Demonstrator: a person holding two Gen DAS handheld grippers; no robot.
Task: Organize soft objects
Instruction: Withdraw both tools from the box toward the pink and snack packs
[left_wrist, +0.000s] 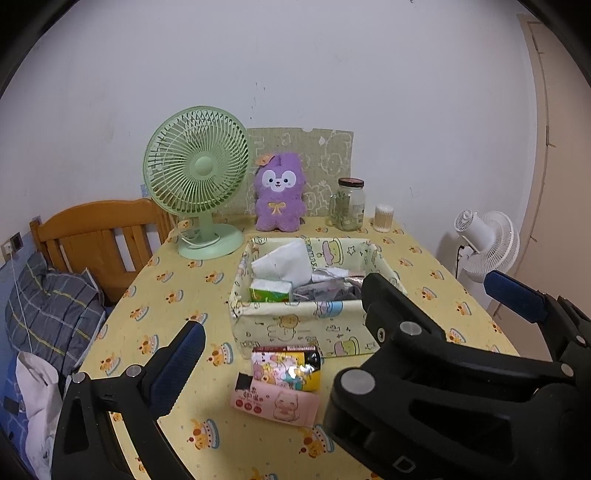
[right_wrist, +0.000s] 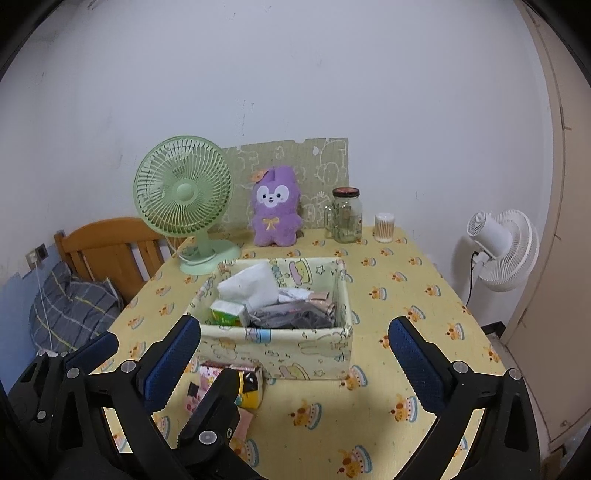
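Observation:
A cartoon-print fabric basket (left_wrist: 295, 326) (right_wrist: 280, 350) stands mid-table and holds white and green tissue packs and dark cloth. In front of it lie a colourful tissue pack (left_wrist: 286, 367) (right_wrist: 253, 387) and a pink pack (left_wrist: 275, 404) on the yellow cloth. My left gripper (left_wrist: 291, 343) is open above these packs and touches neither. My right gripper (right_wrist: 295, 332) (left_wrist: 434, 284) is open wide before the basket with nothing between its pads. Its left finger crosses over my left gripper's right finger and hides it in the left wrist view. A purple plush (left_wrist: 279, 194) sits at the back.
A green desk fan (left_wrist: 197, 173) stands at the back left, with a glass jar (left_wrist: 349, 205) and a cotton-swab tub (left_wrist: 384, 218) at the back right. A wooden headboard (left_wrist: 99, 236) and plaid pillow (left_wrist: 55, 302) lie left of the table. A white floor fan (left_wrist: 487, 245) stands to the right.

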